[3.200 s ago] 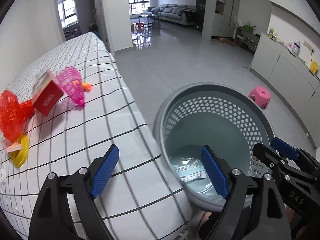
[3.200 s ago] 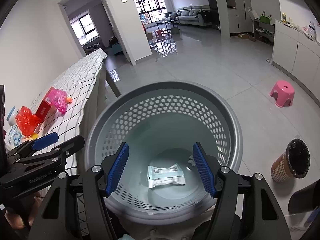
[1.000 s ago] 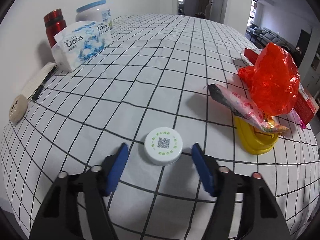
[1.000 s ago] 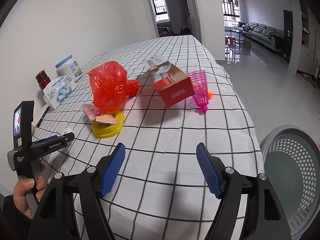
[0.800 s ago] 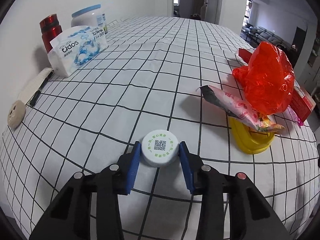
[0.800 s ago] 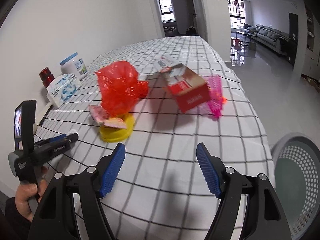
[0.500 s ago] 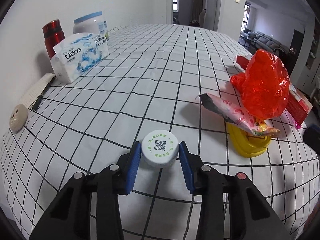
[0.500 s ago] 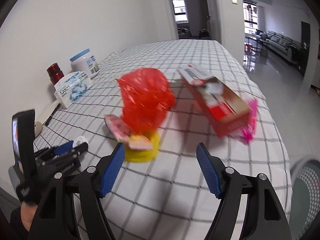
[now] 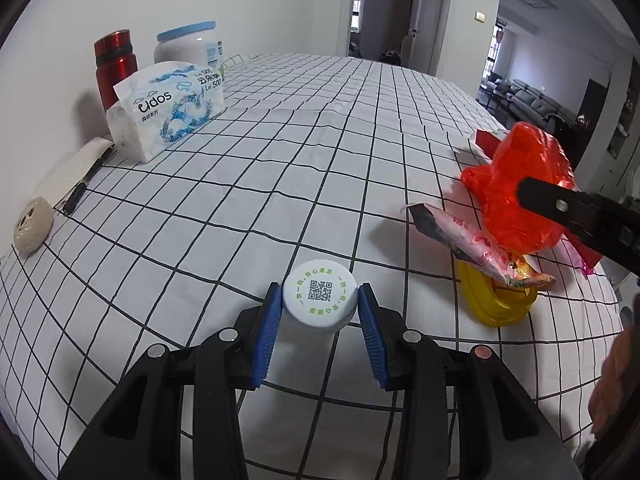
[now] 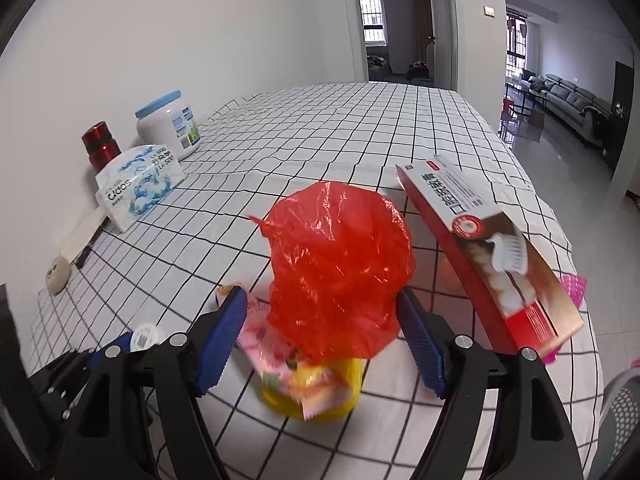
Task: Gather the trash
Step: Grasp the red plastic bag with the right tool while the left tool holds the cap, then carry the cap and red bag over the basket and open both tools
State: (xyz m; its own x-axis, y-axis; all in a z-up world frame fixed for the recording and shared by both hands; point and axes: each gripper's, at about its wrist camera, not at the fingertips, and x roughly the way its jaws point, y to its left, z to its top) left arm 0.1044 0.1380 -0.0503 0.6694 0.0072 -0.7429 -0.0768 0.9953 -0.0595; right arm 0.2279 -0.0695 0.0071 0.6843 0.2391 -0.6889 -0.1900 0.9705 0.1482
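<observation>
A white bottle cap [image 9: 320,298] with a QR code sits on the checked tablecloth [image 9: 312,152], and my left gripper [image 9: 320,294] is shut on it, both blue pads against its sides. The same cap [image 10: 146,334] shows low at the left of the right wrist view. My right gripper [image 10: 321,300] is open and its jaws are opening, with a crumpled red plastic bag [image 10: 340,256] between the fingers. Under the bag lie a pink snack wrapper [image 10: 268,340] and a yellow lid [image 10: 316,396]. A red toothpaste box [image 10: 488,264] leans just right of the bag.
A tissue pack [image 9: 172,112], a red flask [image 9: 114,64] and a white jar [image 9: 188,44] stand by the wall at the left. A pen [image 9: 80,192] and a beige round object [image 9: 34,224] lie near them. The grey basket's rim [image 10: 620,412] shows beyond the table's right edge.
My left gripper closed on the white cap and has held it since. My right gripper swept left across the table until the red bag came between its fingers.
</observation>
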